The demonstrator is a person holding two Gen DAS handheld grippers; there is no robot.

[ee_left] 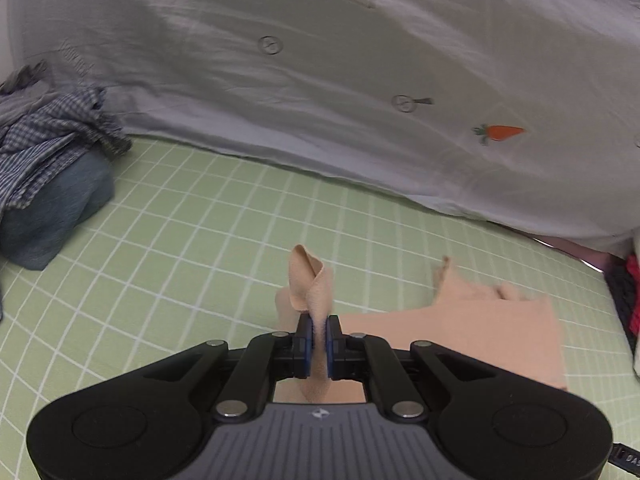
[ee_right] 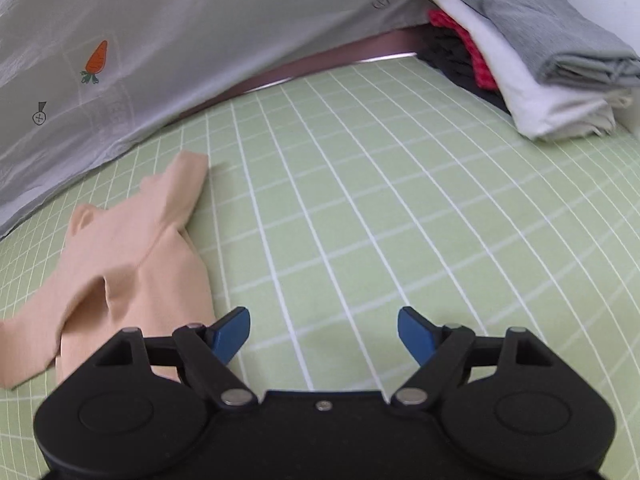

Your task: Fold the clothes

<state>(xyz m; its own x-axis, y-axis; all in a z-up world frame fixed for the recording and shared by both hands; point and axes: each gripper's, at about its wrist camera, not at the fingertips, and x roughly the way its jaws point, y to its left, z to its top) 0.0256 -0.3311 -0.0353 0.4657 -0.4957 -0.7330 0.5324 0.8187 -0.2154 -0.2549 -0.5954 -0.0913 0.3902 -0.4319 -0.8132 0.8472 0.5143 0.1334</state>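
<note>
left gripper (ee_left: 319, 334) pinches peach garment (ee_left: 500, 328); right gripper (ee_right: 324, 334) spread, beside it.

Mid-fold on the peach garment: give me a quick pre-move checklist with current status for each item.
1. Left gripper clamped on the peach garment: ok, the blue pads pinch a raised fold.
2. Right gripper free for a second grab: ok, jaws wide open, nothing between them.
3. Right gripper lined up with the cloth: not ok, the garment lies off to its left.
4. Garment lying flat: not ok, creased in the middle.
5. Green grid sheet bare ahead for laying the fold: ok.
6. Folded stack away from the work area: ok.
</note>
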